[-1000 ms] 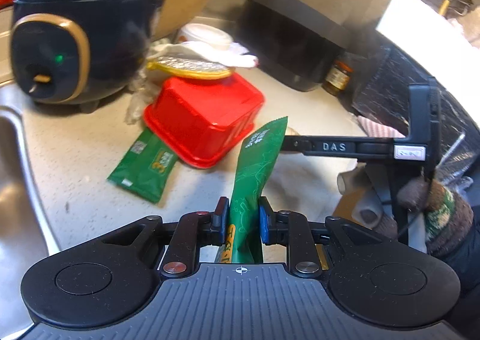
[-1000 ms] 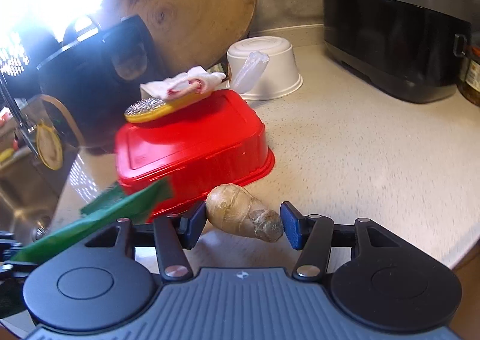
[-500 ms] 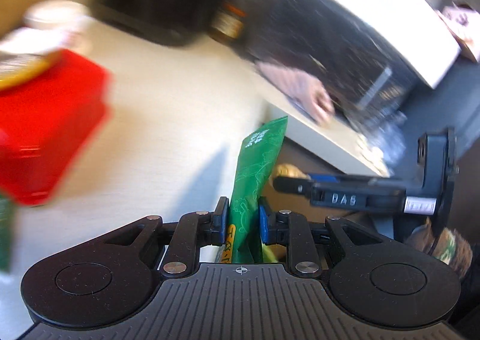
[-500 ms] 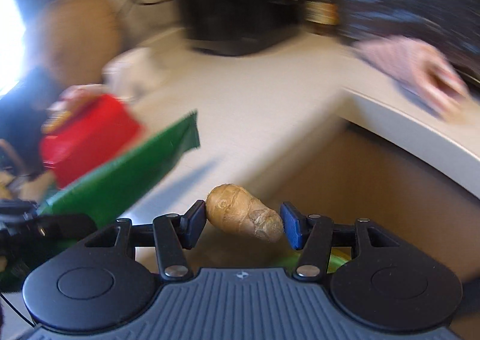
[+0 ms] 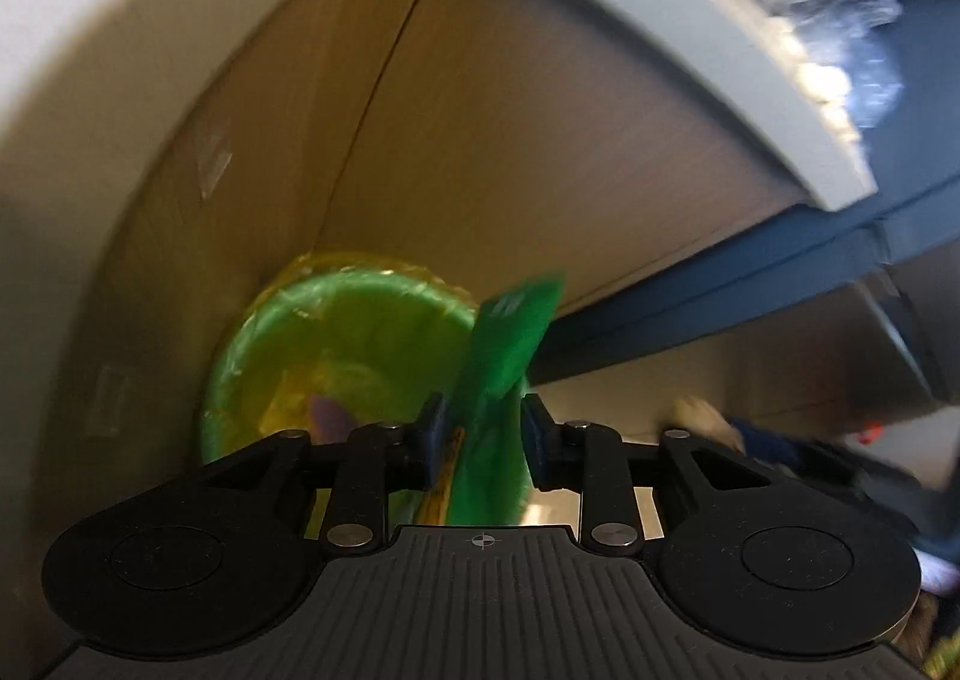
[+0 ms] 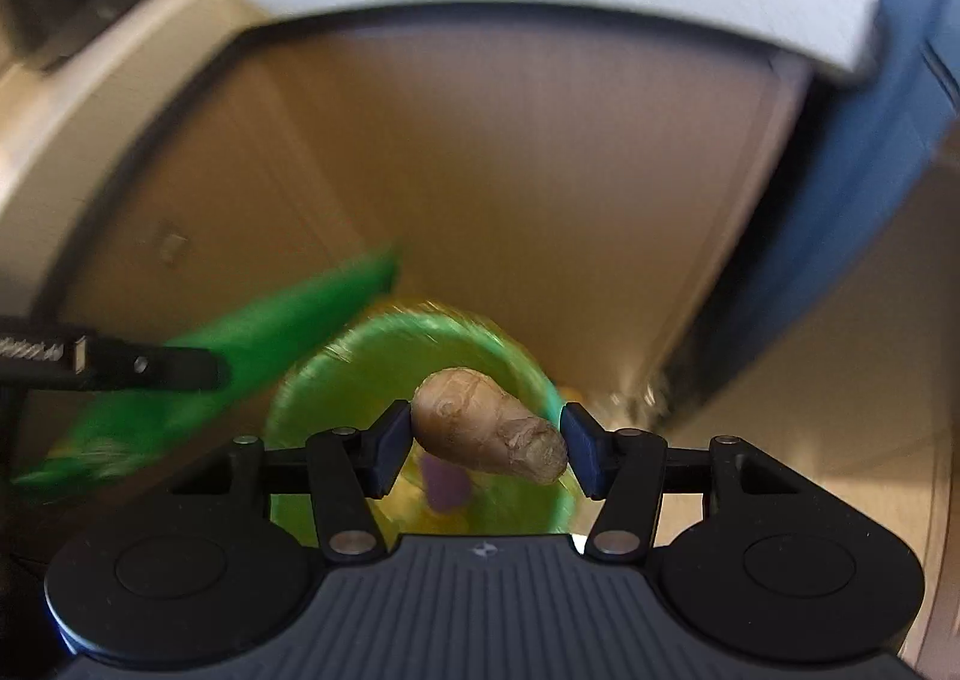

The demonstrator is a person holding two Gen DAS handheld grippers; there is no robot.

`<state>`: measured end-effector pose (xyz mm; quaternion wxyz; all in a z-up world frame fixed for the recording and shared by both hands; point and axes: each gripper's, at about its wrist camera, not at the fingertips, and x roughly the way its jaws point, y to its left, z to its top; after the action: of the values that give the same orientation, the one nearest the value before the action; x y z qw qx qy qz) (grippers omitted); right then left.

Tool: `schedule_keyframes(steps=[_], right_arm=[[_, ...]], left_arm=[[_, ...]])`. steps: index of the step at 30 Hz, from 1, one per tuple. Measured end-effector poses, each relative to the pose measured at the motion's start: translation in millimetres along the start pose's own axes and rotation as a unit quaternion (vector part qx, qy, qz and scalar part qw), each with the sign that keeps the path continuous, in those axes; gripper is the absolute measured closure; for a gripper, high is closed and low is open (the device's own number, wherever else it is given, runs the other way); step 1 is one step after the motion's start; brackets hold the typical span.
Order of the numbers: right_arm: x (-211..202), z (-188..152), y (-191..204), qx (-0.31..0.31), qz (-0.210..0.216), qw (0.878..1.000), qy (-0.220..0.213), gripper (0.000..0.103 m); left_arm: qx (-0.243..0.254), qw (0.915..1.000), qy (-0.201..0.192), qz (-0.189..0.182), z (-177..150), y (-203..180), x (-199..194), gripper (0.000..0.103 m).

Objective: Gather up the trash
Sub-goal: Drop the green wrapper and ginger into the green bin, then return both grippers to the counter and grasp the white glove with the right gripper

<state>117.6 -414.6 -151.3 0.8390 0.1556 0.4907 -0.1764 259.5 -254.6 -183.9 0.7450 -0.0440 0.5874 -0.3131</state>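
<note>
Green bin (image 6: 528,368), one wrapper (image 5: 504,356), one ginger piece (image 6: 486,428).

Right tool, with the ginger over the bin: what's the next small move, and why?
Probably open the right tool and drop the ginger. It sits clamped between the pads directly above the green bin, whose opening shows below. The left tool's jaws have just been opening around the green wrapper.
</note>
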Motion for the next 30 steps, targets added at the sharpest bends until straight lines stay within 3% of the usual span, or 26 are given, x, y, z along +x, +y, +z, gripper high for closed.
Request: schedule_keyframes(steps=[5, 10, 14, 20, 22, 26, 30], right_arm=[[22, -15, -10, 0.024, -0.001, 0.999, 0.037, 0.049], [67, -22, -1, 0.038, 0.031, 0.994, 0.103, 0.049], [107, -29, 19, 0.017, 0.026, 0.988, 0.153, 0.049], [138, -19, 56, -0.030, 0.032, 0.981, 0.189, 0.047], [146, -14, 67, -0.034, 0.040, 0.977, 0.205, 0.038], [152, -4, 86, -0.049, 0.029, 0.976, 0.208, 0.037], [129, 13, 97, -0.056, 0.019, 0.986, 0.157, 0.037]], left_arm=[[-0.009, 0.9994, -0.032, -0.008, 1, 4, -5, 0.073], [-0.015, 0.9977, -0.059, -0.029, 5, 7, -42, 0.073], [-0.010, 0.9960, -0.080, -0.040, -2, 6, -80, 0.073], [0.010, 0.9930, -0.117, 0.007, -17, 4, -127, 0.073], [0.009, 0.9912, -0.131, 0.020, -23, 7, -139, 0.073], [-0.008, 0.9875, -0.154, 0.035, -34, 14, -158, 0.073], [-0.017, 0.9813, -0.187, 0.043, -44, 25, -182, 0.073]])
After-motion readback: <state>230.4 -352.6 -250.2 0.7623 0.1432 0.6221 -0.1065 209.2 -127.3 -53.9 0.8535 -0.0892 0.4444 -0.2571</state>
